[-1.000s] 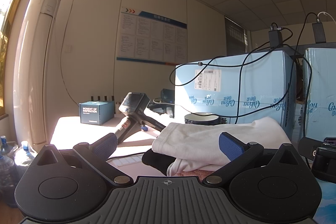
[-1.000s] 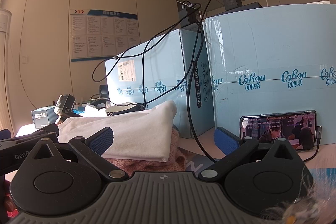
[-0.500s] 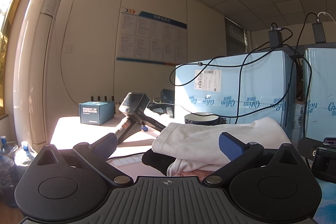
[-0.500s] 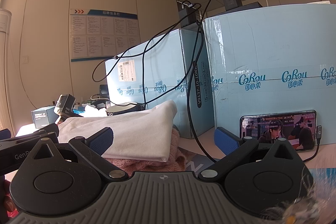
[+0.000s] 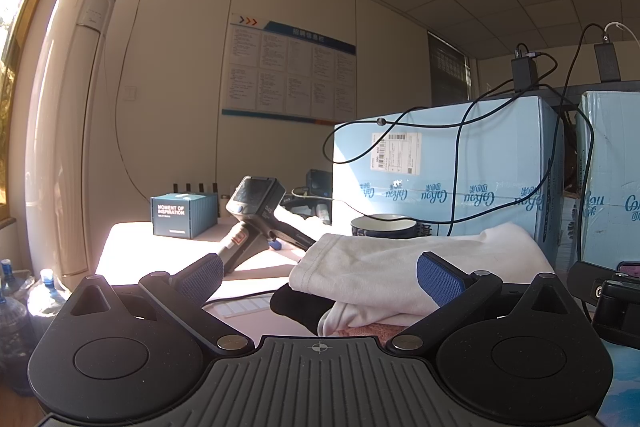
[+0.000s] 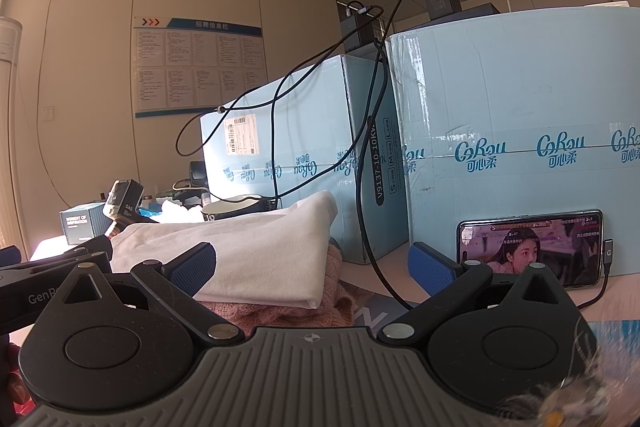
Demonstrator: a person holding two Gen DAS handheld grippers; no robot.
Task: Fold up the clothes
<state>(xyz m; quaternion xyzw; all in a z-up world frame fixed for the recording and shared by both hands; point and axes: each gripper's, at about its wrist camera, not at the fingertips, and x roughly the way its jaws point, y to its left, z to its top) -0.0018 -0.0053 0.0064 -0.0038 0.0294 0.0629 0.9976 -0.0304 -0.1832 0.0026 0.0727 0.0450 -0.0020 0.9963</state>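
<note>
A folded white garment [image 5: 376, 267] lies on top of a stack, over a black garment [image 5: 300, 305] and a pink knit one [image 5: 368, 329]. My left gripper [image 5: 320, 277] is open and empty, low at table level just in front of the stack. In the right wrist view the white garment [image 6: 256, 255] rests on the pink knit [image 6: 280, 311]. My right gripper [image 6: 312, 267] is open and empty, its left finger beside the stack's near edge. The left gripper's body [image 6: 52, 275] shows at the left edge of that view.
Two light blue cartons [image 6: 512, 155] stand behind the stack, with black cables [image 6: 368, 155] hanging over them. A phone [image 6: 528, 247] leans on the right carton. A bowl [image 5: 384, 225], a handheld scanner [image 5: 256, 215] and a small dark box [image 5: 182, 215] sit further back.
</note>
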